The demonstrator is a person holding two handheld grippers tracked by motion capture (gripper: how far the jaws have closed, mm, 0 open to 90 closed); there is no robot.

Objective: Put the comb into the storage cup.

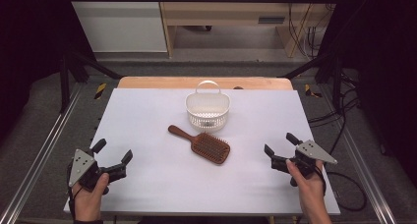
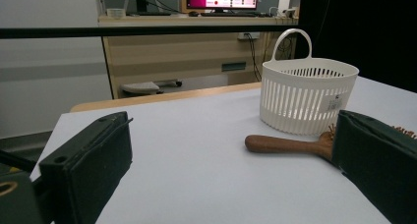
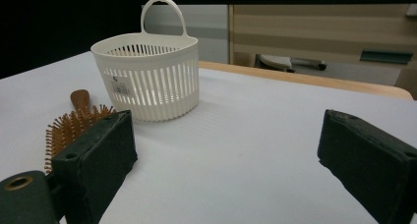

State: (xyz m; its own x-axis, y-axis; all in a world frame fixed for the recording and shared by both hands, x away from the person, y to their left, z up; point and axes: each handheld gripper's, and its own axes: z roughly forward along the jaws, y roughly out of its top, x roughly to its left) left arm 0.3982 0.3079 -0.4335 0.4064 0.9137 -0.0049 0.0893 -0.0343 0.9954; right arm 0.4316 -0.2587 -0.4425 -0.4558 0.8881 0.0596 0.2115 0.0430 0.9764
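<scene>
Hairbrush (image 1: pixel 202 144): showing warm reddish-brown wood on handle and head, with lighter orange-brown bristles; basket (image 1: pixel 208 109): showing off-white plastic, patterned with narrow vertical slots round its wall, bearing a small pale label; table (image 1: pixel 147 116): wearing a plain pale lavender-white cover, with a light wood edge showing at the far side; left gripper (image 1: pixel 112 154) and right gripper (image 1: pixel 278 143): showing black jaws, each topped by a grey plate.
</scene>
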